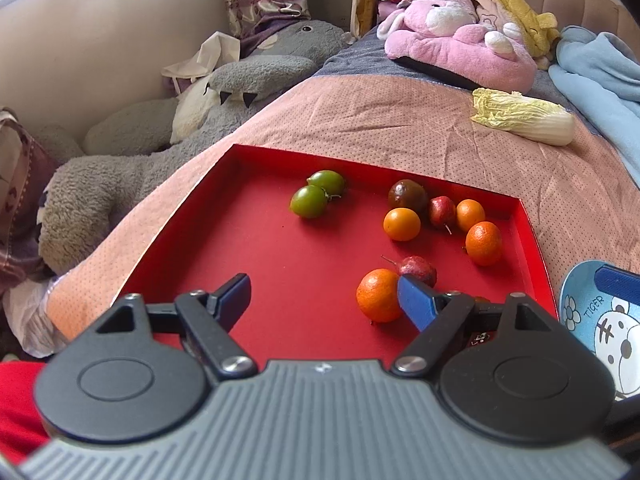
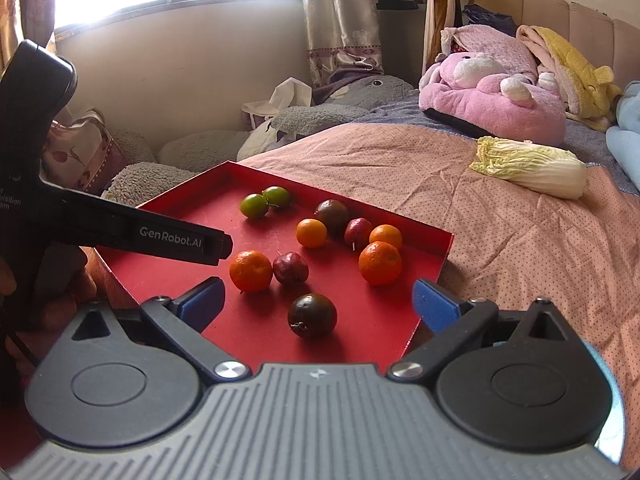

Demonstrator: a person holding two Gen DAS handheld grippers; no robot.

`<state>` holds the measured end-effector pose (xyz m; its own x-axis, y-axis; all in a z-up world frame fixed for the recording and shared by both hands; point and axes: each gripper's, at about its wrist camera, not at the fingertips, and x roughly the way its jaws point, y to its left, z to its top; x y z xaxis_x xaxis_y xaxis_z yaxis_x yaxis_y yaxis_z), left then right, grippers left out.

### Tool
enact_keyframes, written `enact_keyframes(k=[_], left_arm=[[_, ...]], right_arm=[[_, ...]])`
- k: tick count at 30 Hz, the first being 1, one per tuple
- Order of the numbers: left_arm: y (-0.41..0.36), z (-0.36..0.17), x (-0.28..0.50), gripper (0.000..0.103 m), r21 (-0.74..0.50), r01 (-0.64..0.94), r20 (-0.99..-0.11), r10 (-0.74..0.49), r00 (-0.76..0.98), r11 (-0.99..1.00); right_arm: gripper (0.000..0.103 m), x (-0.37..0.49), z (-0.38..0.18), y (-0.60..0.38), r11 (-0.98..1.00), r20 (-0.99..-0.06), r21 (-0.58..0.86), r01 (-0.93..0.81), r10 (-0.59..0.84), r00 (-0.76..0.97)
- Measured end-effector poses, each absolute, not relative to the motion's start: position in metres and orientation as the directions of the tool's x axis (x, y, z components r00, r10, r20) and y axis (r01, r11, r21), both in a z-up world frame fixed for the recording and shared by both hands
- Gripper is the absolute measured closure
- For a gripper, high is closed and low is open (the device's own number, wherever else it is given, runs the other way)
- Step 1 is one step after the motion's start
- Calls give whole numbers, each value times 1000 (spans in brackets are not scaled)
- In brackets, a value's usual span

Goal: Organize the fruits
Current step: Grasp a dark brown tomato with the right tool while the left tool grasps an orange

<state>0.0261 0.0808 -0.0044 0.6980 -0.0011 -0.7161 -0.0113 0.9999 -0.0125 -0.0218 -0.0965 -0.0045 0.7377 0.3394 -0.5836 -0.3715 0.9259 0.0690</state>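
Observation:
A red tray (image 1: 240, 240) lies on the pink bedspread and holds loose fruit: two green ones (image 1: 309, 201), several oranges, two small red ones and dark plums. My left gripper (image 1: 322, 292) hangs open over the tray's near half, its right finger just beside an orange (image 1: 376, 294); nothing lies between its pads. My right gripper (image 2: 316, 292) is open over the tray's near corner, and a dark plum (image 2: 312, 315) lies on the tray between its fingers, untouched. The left gripper's black body (image 2: 140, 232) crosses the left of the right wrist view.
A blue cartoon bowl (image 1: 600, 332) sits right of the tray (image 2: 360, 320). A napa cabbage (image 1: 524, 118) lies farther back on the bedspread. Plush toys, a pink one (image 1: 460, 46) and a grey one (image 1: 120, 168), and a blue blanket (image 1: 600, 76) ring the bed.

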Motion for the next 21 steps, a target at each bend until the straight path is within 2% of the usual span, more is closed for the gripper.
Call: enact_keyframes(k=[5, 12, 17, 21], left_arm=[[86, -5, 29, 21, -43, -33, -721, -8, 692, 999], [74, -11, 32, 21, -39, 24, -737, -45, 674, 999], [68, -14, 34, 21, -41, 48, -746, -62, 663, 998], [62, -17, 37, 21, -26, 65, -755, -62, 653, 998]], right_arm=[[25, -10, -23, -78, 913, -630, 37, -406, 337, 700], [46, 9, -46, -75, 920, -677, 31, -391, 307, 669], [49, 21, -56, -78, 918, -697, 47, -394, 313, 645], [58, 26, -62, -73, 910, -712, 38, -414, 315, 627]])
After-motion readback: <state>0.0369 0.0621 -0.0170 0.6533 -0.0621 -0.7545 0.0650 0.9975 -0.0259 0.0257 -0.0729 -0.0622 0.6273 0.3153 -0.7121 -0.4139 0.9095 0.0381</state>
